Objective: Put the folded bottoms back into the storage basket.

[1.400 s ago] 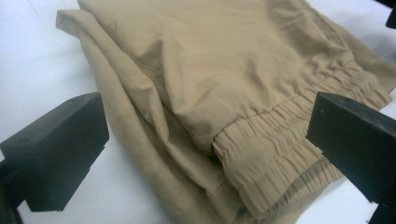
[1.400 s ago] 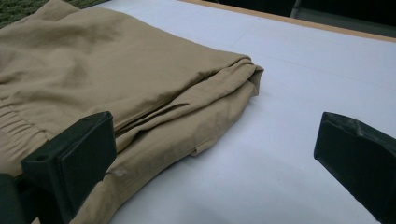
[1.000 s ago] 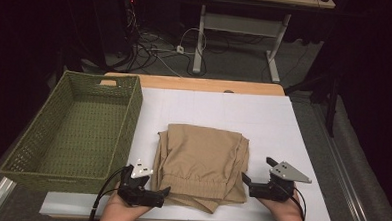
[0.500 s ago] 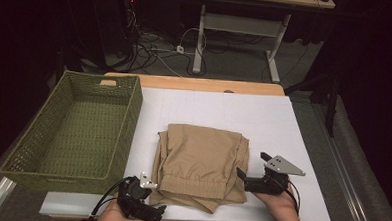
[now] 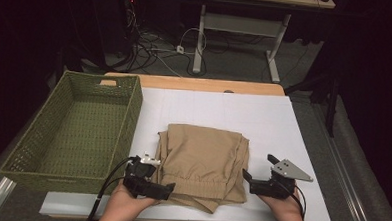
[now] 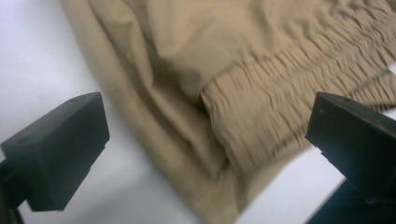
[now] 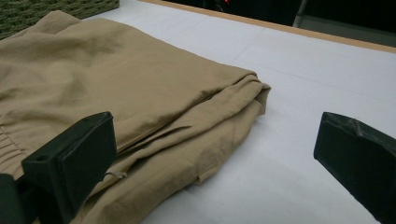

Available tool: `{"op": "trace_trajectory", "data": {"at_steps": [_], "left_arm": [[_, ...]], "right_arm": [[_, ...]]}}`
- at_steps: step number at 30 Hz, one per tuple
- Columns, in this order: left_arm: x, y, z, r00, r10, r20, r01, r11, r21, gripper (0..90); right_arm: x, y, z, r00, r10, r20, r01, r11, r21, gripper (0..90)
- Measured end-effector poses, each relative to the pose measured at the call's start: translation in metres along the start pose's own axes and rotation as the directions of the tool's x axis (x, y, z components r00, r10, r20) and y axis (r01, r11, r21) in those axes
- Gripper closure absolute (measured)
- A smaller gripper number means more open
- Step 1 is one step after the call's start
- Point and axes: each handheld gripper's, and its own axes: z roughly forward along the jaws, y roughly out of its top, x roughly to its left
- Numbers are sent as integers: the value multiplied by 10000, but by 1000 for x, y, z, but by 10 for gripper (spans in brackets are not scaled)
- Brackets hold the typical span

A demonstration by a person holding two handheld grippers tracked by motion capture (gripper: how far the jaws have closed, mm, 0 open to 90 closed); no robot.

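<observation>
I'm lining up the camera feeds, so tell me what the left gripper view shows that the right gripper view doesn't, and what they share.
The left gripper view alone shows the gathered elastic waistband at the garment's edge. The right gripper view alone shows a corner of the green woven basket, the table's wooden far edge, and the garment's stacked folded layers. Both share the tan folded garment on the white table cover, framed by open black jaws.
</observation>
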Motion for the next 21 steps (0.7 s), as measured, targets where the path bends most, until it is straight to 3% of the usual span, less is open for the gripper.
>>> {"op": "trace_trajectory", "data": {"at_steps": [1,6,8,12,14,18,21], "left_arm": [[4,4,7,9995,-177,-252,182,9996,197,29],[8,-1,23,9993,-384,-21,384,9941,1012,33],[6,-6,23,9992,-393,-46,395,9951,905,61],[5,-3,23,9994,-315,-147,331,9922,1200,97],[3,-2,21,9999,-112,70,103,9925,1217,174],[-1,-3,19,9974,125,712,-204,9935,1124,465],[-3,-5,18,9952,259,942,-357,9939,1041,543]], "right_arm": [[0,-1,-1,10000,22,25,-22,10000,28,2],[-2,-2,-6,9999,42,128,-42,10000,-9,2],[-4,-4,-7,9999,71,142,-71,10000,-8,2],[-5,-5,-6,9999,85,131,-86,9999,91,2],[-5,-5,-6,9999,47,148,-49,9999,121,3],[-4,-5,-9,9998,39,182,-41,10000,79,3],[-3,-5,-8,9998,25,177,-28,9999,129,4]]}}
